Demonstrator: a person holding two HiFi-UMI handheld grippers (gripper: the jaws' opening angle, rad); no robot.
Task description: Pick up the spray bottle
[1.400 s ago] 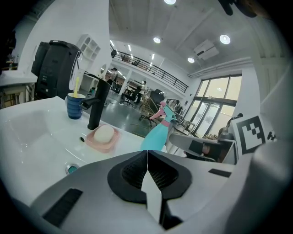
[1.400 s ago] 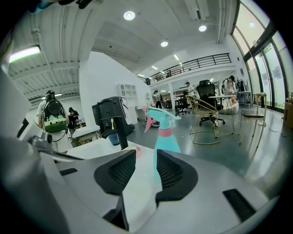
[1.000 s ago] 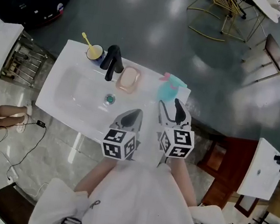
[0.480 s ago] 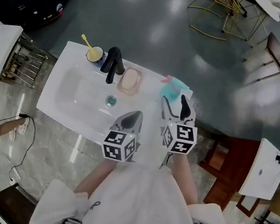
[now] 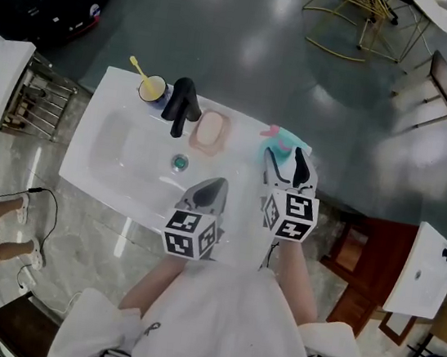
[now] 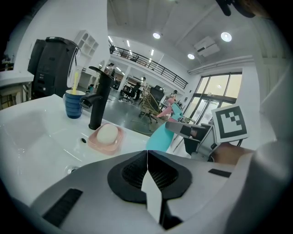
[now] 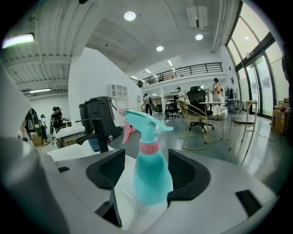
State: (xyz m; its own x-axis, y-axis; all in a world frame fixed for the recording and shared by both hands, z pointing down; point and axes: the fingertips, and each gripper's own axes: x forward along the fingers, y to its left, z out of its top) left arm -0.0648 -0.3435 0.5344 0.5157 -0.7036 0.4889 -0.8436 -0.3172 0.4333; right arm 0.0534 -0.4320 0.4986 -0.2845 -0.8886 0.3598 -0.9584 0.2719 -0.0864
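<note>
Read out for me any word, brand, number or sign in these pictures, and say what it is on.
No words, brands or numbers can be read in any view.
Spray bottle: plain turquoise, no label showing.
Blue cup: no print visible.
Left cube and right cube: black-and-white square patterns only, not letters or digits.

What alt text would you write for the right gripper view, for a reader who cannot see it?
A teal spray bottle with a pink collar and trigger stands upright between the jaws of the right gripper, which have just been opening and stand apart beside it. Behind it are a black faucet and a bright hall.
</note>
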